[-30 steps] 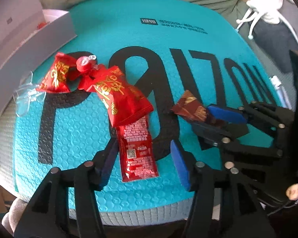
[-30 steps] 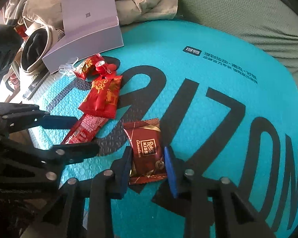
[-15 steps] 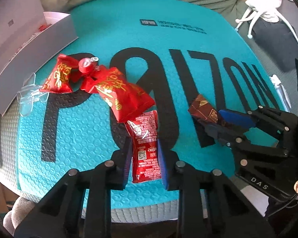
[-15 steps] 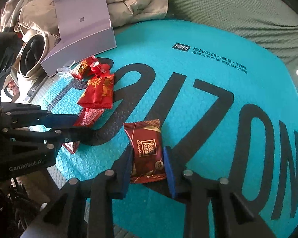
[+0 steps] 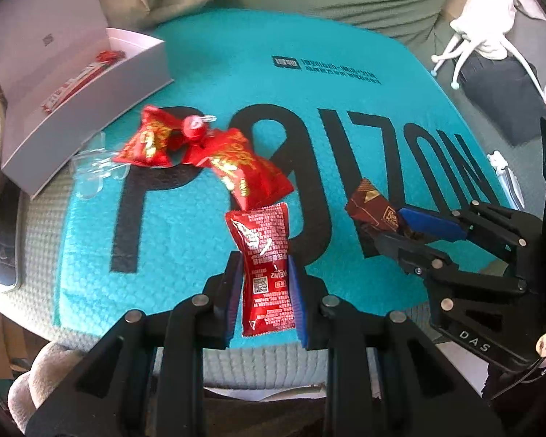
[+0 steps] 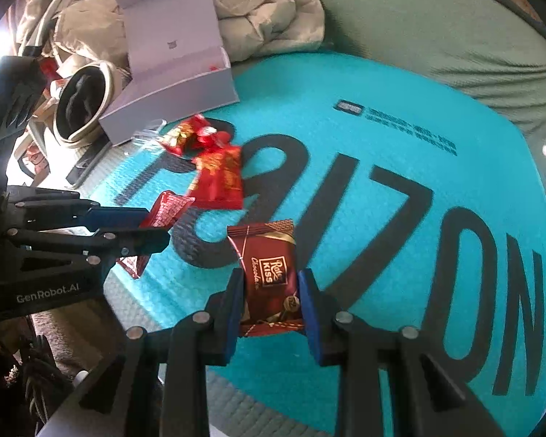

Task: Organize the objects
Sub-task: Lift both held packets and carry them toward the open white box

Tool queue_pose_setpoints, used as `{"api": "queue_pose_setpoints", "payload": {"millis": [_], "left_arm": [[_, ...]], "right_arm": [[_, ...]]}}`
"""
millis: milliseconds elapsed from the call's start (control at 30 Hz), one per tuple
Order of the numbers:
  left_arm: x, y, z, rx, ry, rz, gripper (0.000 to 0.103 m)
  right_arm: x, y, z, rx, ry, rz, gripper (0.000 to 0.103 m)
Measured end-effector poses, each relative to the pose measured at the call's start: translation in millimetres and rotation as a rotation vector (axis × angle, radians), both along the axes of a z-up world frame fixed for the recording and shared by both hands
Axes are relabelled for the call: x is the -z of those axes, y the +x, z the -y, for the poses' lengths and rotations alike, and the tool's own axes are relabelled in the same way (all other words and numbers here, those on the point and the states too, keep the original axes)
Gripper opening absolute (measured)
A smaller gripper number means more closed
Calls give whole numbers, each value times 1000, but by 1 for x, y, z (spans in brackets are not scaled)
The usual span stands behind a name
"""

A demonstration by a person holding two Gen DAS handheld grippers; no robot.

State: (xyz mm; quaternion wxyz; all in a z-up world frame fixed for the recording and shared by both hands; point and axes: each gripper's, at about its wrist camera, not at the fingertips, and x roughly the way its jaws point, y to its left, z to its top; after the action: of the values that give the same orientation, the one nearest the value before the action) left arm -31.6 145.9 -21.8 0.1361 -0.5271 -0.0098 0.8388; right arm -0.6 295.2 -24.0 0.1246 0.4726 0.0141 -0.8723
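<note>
Items I log, largest first. Teal bubble mailer [image 5: 207, 240]: spread flat under everything, black lettering on top. White box [image 5: 91, 83]: open, at the mailer's far left corner, a red packet lying inside. Left gripper [image 5: 264, 291]: I have its fingers [image 5: 233, 291] pinching the ketchup sachet [image 5: 265, 266] by its lower half. Right gripper [image 6: 271, 302]: fingers [image 6: 307, 302] pinching the chocolate wrapper [image 6: 267, 273] on both side edges. Red snack packets [image 5: 244, 167]: a loose cluster on the mailer beside the box.
</note>
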Motion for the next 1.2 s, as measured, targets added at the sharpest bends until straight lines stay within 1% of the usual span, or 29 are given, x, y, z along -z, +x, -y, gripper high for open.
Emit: {"api": "queue_pose_setpoints", "payload": {"millis": [267, 633, 833, 1000, 1200], "left_arm": [[-6, 11, 34, -82, 8, -19, 23], [-9, 36, 94, -249, 12, -30, 23], [-10, 48, 122, -320, 14, -37, 24], [-9, 54, 143, -357, 22, -38, 23], [-7, 50, 158, -359, 31, -32, 24]], "right_arm": [[-12, 4, 34, -86, 6, -24, 30], [-19, 0, 98, -258, 7, -38, 30], [-22, -1, 131, -346, 6, -42, 30], [-25, -2, 152, -388, 8, -42, 30], [-25, -6, 167, -405, 14, -34, 30]]}}
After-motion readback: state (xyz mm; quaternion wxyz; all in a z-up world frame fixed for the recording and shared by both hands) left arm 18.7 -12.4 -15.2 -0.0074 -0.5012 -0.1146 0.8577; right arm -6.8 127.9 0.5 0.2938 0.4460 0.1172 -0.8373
